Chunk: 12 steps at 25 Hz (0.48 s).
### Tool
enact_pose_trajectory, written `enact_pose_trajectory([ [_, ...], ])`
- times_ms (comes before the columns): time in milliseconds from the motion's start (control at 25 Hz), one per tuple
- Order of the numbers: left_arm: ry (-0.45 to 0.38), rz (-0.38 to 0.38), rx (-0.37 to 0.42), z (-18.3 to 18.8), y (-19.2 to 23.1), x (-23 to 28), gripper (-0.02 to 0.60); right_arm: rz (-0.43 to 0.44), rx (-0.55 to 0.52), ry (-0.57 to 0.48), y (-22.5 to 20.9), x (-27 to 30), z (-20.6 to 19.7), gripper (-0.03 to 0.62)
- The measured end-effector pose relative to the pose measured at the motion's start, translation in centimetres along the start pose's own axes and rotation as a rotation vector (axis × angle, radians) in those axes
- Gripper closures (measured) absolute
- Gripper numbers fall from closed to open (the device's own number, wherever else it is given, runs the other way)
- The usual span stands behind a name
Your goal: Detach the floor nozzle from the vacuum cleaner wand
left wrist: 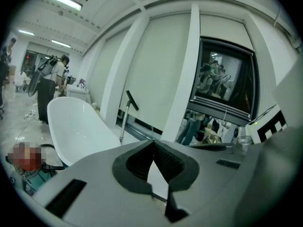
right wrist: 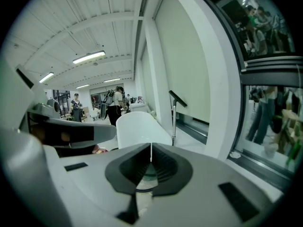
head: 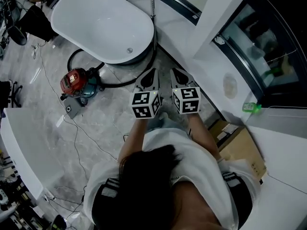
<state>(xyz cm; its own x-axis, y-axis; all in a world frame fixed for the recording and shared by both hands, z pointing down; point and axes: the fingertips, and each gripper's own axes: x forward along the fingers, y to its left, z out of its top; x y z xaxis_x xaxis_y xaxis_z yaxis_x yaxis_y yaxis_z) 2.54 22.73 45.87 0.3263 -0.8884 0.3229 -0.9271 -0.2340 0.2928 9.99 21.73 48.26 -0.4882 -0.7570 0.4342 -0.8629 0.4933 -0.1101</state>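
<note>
A red canister vacuum cleaner (head: 76,83) sits on the grey floor left of me. Its black hose (head: 120,84) curves round the foot of the white bathtub (head: 103,23). The metal wand (head: 152,1) stands upright by the tub's right end, and it also shows as the wand (left wrist: 124,122) with a black handle and as the wand (right wrist: 174,119). I cannot make out the floor nozzle. My left gripper (head: 152,72) and right gripper (head: 177,71) are held side by side in front of me, well short of the wand. The left gripper (left wrist: 152,143) and right gripper (right wrist: 151,146) are both shut with nothing in them.
A white pillar (head: 218,18) and a dark window wall (head: 268,42) run along the right. A cardboard box (head: 240,147) and a green bottle (head: 250,107) lie at the right. A white counter (head: 19,143) stands at the left, with cables (head: 76,128) on the floor. People stand far off.
</note>
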Motion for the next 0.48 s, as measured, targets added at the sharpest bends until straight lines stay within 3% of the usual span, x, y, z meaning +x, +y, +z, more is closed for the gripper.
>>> enact_pose_trajectory([
  [480,0.0,-0.017,-0.01,1.1,1.9,4.0,0.577,-0.029,-0.018,0.004,-1.5,3.6,1.4,0.579],
])
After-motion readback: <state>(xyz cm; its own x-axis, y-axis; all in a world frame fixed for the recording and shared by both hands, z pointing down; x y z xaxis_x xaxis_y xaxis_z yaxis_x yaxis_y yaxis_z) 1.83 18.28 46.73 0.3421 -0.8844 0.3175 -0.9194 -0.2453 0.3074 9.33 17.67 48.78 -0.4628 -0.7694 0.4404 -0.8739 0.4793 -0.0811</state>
